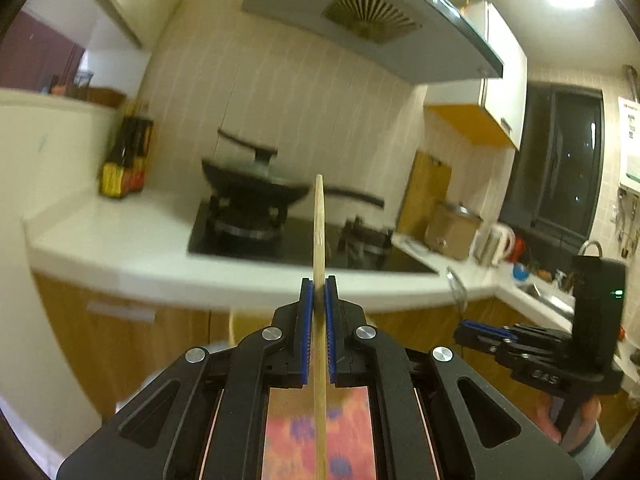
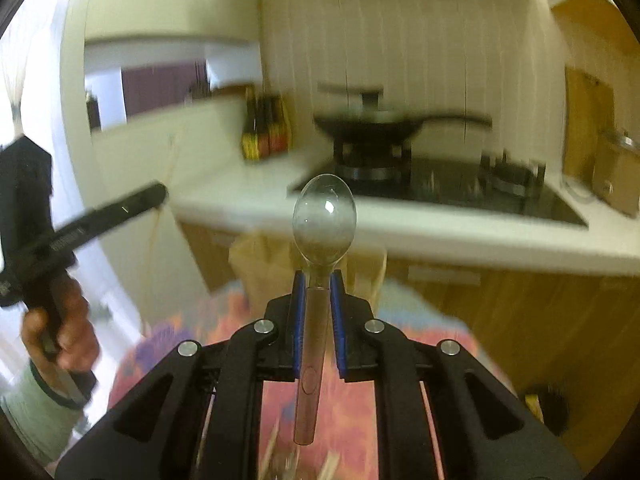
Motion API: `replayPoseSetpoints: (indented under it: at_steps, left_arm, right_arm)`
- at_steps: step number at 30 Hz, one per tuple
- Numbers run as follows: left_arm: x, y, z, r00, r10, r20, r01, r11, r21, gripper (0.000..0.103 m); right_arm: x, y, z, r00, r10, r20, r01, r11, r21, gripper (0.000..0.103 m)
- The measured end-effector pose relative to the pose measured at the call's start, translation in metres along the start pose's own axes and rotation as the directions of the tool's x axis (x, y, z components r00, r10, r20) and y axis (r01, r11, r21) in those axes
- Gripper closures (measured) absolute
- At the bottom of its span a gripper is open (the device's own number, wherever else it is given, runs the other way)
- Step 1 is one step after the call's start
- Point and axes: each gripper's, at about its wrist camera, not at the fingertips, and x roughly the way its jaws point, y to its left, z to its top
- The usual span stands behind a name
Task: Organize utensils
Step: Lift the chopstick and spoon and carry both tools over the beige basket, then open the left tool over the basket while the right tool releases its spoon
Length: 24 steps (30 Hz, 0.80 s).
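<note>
My left gripper (image 1: 319,286) is shut on a thin bamboo chopstick (image 1: 319,224), which stands up between the blue pads and runs down past the bottom of the left wrist view. My right gripper (image 2: 319,280) is shut on the handle of a clear plastic spoon (image 2: 324,216), bowl upward and facing me. Both grippers are raised above a flower-patterned tablecloth (image 2: 352,400). The right gripper (image 1: 476,330) also shows at the right of the left wrist view, with a metal-looking spoon tip above it. The left gripper (image 2: 158,192) appears blurred at the left of the right wrist view, held by a hand (image 2: 60,332).
Ahead lies a white kitchen counter (image 1: 120,240) with a black hob (image 1: 256,236) and a lidded wok (image 1: 256,184). Sauce bottles (image 1: 128,156) stand at its left. A kettle (image 1: 496,242) and pot (image 1: 454,226) sit toward the sink at right. Wooden cabinet doors (image 2: 520,320) are below.
</note>
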Motion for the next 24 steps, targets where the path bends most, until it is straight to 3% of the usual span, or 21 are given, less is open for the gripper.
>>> replayPoseSetpoints:
  at_steps: [4, 9, 15, 24]
  left_arm:
    - [0.026, 0.006, 0.020, 0.998, 0.018, 0.064, -0.019, 1.000, 0.009, 0.099]
    - [0.070, 0.015, 0.026, 0.991, 0.086, 0.100, -0.091, 0.995, 0.048, 0.099]
    - [0.110, 0.027, 0.012, 0.979, 0.176, 0.103, -0.186, 0.978, 0.094, 0.099]
    - [0.118, 0.052, -0.012, 0.975, 0.207, 0.079, -0.210, 0.978, 0.021, 0.097]
  right_arm:
    - [0.021, -0.002, 0.034, 0.993, -0.050, 0.110, 0.050, 0.999, 0.004, 0.093]
    - [0.057, -0.013, 0.047, 0.973, -0.120, 0.199, 0.115, 0.993, 0.033, 0.093]
    - [0.103, -0.023, 0.044, 0.963, -0.172, 0.208, 0.165, 0.985, 0.052, 0.093]
    - [0.124, -0.029, 0.014, 0.953, -0.222, 0.206, 0.221, 0.975, 0.029, 0.093]
